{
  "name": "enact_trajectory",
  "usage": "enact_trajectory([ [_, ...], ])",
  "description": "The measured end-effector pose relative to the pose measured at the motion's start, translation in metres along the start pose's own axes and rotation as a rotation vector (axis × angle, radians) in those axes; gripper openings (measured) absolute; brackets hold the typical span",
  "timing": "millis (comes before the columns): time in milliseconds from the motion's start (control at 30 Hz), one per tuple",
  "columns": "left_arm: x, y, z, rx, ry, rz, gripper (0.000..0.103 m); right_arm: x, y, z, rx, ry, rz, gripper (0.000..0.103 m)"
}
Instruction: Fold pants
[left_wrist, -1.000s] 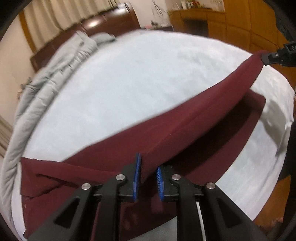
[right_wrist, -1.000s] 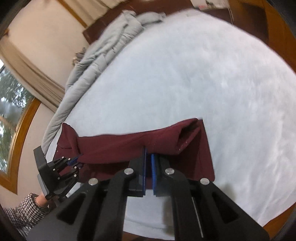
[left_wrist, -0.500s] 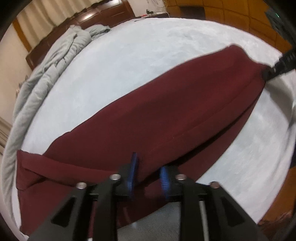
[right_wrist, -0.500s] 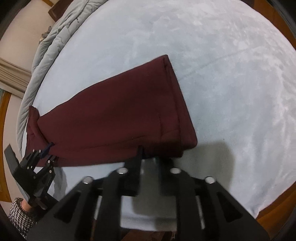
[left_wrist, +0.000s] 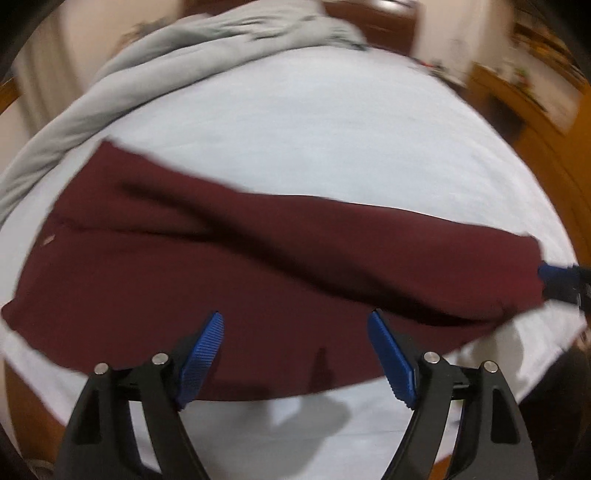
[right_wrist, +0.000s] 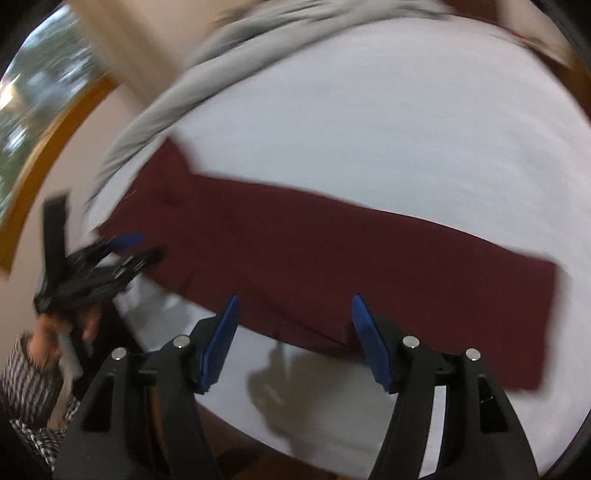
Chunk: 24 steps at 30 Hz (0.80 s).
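Observation:
The dark red pants (left_wrist: 229, 266) lie flat on the white bed, folded lengthwise into one long band running left to right. They also show in the right wrist view (right_wrist: 332, 258). My left gripper (left_wrist: 295, 354) is open and empty, hovering above the band's near edge. My right gripper (right_wrist: 293, 336) is open and empty above the near edge toward the leg end. The right gripper's blue tip (left_wrist: 554, 275) shows at the band's right end in the left wrist view. The left gripper (right_wrist: 110, 254) shows near the waist end in the right wrist view. Both views are motion-blurred.
A grey quilt (left_wrist: 166, 59) is bunched along the far left side of the white bed (left_wrist: 332, 140). Wooden furniture (left_wrist: 517, 96) stands beyond the bed at the right. A window with a wooden frame (right_wrist: 40, 122) is at the left. The person's checked sleeve (right_wrist: 26, 387) is at lower left.
Both grippers have opened and let go of the pants. The lifted fold has dropped flat onto the lower layer, and both grippers have pulled back above the near edge.

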<state>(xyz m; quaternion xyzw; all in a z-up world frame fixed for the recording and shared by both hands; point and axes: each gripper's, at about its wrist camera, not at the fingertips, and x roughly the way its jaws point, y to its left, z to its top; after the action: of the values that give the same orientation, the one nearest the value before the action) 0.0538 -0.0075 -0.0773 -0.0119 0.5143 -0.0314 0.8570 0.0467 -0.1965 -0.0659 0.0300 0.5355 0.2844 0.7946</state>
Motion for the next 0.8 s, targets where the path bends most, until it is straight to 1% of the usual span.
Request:
enact_trajectory([
  [100,-0.005,0.032,0.002,-0.066,0.021,0.032,0.081,0.056,0.049,0.027,-0.117,0.069,0.049,0.069],
  [167,-0.009,0.047,0.001,-0.092,0.025,0.042,0.081,0.085,0.069,0.040,-0.179,0.103,0.037,0.070],
  [233,-0.014,0.060,-0.004,-0.110,0.025,0.052,0.081,0.105,0.079,0.048,-0.208,0.122,0.015,0.070],
  [300,-0.014,0.072,-0.005,-0.126,0.026,0.056,0.081,0.125,0.081,0.061,-0.201,0.154,0.014,0.068],
  [333,-0.014,0.077,-0.006,-0.135,0.027,0.053,0.081,0.134,0.082,0.068,-0.200,0.169,0.018,0.061],
  [367,-0.014,0.081,-0.009,-0.147,0.032,0.050,0.081,0.134,0.077,0.061,-0.203,0.177,0.023,0.051],
  [400,-0.012,0.092,-0.008,-0.155,0.034,0.046,0.081,0.137,0.075,0.060,-0.206,0.191,0.027,0.045],
  [433,-0.011,0.096,-0.010,-0.161,0.037,0.044,0.081,0.138,0.078,0.055,-0.209,0.204,0.029,0.029],
  [467,-0.009,0.099,-0.011,-0.167,0.040,0.041,0.081,0.141,0.080,0.056,-0.218,0.218,0.023,0.007],
  [500,-0.009,0.101,-0.012,-0.171,0.042,0.038,0.081,0.138,0.082,0.051,-0.229,0.222,0.012,0.008],
  [533,-0.008,0.103,-0.012,-0.173,0.045,0.036,0.081,0.135,0.083,0.052,-0.239,0.217,0.026,0.007],
  [567,-0.007,0.104,-0.012,-0.177,0.045,0.034,0.081,0.126,0.082,0.046,-0.248,0.207,0.039,0.007],
  [633,-0.009,0.109,-0.009,-0.185,0.043,0.025,0.081,0.108,0.090,0.042,-0.297,0.167,0.073,0.007],
  [700,-0.011,0.112,-0.006,-0.205,0.037,0.003,0.082,0.092,0.093,0.028,-0.346,0.141,0.097,0.007],
  [767,-0.011,0.115,0.001,-0.224,0.027,-0.014,0.082,0.091,0.097,0.017,-0.377,0.152,0.112,0.007],
  [800,-0.012,0.117,0.008,-0.234,0.019,-0.021,0.082,0.099,0.097,0.010,-0.375,0.177,0.108,0.007],
])
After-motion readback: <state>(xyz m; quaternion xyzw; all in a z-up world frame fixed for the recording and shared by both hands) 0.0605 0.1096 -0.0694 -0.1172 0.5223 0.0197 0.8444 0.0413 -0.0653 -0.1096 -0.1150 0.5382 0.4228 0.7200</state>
